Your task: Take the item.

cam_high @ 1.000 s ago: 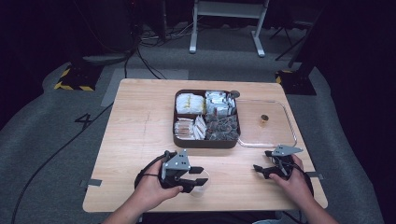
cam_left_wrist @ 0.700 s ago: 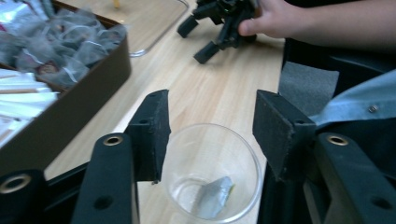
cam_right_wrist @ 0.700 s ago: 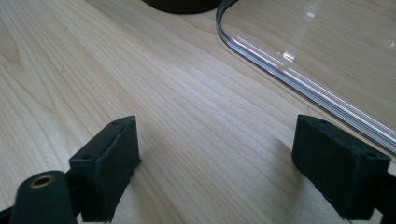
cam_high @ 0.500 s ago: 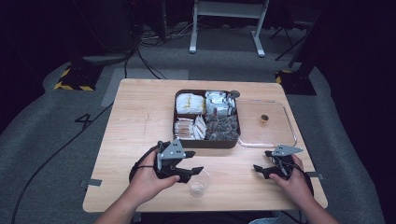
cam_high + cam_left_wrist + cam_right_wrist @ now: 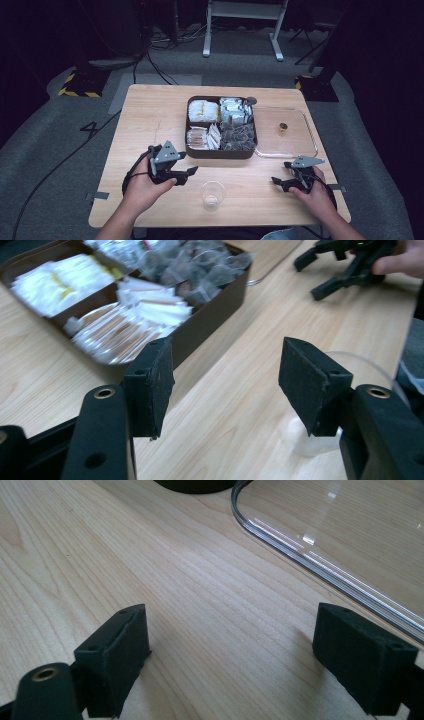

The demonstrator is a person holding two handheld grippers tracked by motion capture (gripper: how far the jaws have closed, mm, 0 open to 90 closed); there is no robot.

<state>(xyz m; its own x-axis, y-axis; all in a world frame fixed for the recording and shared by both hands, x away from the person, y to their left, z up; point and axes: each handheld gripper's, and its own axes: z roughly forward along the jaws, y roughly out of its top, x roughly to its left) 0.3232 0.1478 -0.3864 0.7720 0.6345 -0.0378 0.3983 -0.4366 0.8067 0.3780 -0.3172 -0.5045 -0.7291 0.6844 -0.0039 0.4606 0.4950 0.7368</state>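
Observation:
A clear plastic cup stands upright near the table's front edge, empty as far as I can see. My left gripper is open just left of the cup, apart from it. In the left gripper view the cup shows behind the right jaw of my left gripper, outside the gap. My right gripper rests open on the wood at the front right, with nothing between its jaws. Farther off in the left gripper view lies the right gripper.
A dark brown compartment box holding several sorts of wrapped packets sits at the table's middle back. Its clear lid with a small brown knob lies flat to the right. The lid's rim runs just ahead of my right gripper.
My left gripper has drawn back to the left and away from the front edge, leaving the cup standing alone on the table. The right gripper has stayed put.

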